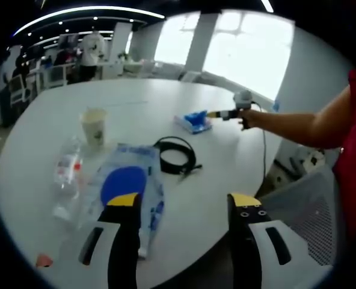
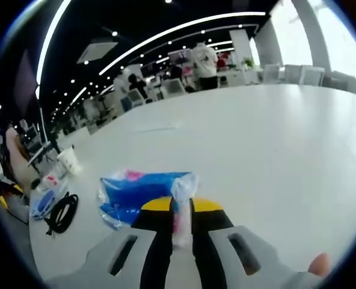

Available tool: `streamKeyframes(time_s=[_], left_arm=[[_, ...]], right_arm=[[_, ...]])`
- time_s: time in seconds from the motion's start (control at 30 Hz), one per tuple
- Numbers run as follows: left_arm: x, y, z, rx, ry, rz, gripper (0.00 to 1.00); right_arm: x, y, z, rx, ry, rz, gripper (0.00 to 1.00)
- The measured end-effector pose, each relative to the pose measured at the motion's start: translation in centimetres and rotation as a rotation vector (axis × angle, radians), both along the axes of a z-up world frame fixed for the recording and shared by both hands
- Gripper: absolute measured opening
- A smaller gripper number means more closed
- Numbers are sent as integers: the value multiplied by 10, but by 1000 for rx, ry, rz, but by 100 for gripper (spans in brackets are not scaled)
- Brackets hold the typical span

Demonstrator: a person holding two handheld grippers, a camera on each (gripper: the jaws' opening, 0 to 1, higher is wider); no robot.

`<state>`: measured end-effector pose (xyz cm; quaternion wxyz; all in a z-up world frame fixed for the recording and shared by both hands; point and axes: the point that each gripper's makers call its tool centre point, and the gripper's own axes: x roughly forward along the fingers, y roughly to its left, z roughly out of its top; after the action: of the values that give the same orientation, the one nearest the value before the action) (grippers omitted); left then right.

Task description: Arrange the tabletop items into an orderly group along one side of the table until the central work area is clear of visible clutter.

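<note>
The right claw pinches the blue packet by its thin edge; it may slip out; the left claw stands wide open, holding nothing, at the lower centre.

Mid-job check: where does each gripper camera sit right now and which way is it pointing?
Left gripper view: rides the left gripper, facing across the white table at cup, black cable, plastic bag; person's right arm shows.
Right gripper view: rides the right gripper, its fingers shut on the blue packet, facing along the table toward the office.
Shared: table, cup, cable, blue packet.
</note>
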<state>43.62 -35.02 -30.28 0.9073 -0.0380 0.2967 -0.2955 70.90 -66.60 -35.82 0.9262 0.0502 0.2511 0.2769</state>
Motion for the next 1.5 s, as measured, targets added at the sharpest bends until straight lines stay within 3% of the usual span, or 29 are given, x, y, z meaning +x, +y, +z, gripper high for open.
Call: streamKeyframes(time_s=[0.27, 0.5, 0.87, 0.97, 1.13, 1.3, 1.43, 1.5], left_arm=[[-1, -3, 0, -3, 1, -11, 55], [-1, -6, 0, -7, -1, -27, 55], [-1, -9, 4, -19, -12, -42, 55], [-1, -10, 5, -23, -15, -49, 56], [-2, -12, 6, -27, -19, -59, 56], [-2, -12, 7, -30, -23, -65, 56], [-3, -14, 9, -36, -28, -73, 56], [-3, -15, 11, -41, -32, -76, 56]], right_arm=[[-1, -13, 7, 6, -21, -43, 23], [-5, -22, 11, 8, -44, -69, 26], [-14, -21, 26, 5, -87, -87, 37], [-16, -21, 31, -14, -116, -94, 51], [-25, -12, 36, -18, -121, -55, 57], [-33, 5, 47, 21, -150, -19, 88], [-41, 17, 58, 48, -183, 19, 99], [-46, 22, 60, 44, -182, 44, 99]])
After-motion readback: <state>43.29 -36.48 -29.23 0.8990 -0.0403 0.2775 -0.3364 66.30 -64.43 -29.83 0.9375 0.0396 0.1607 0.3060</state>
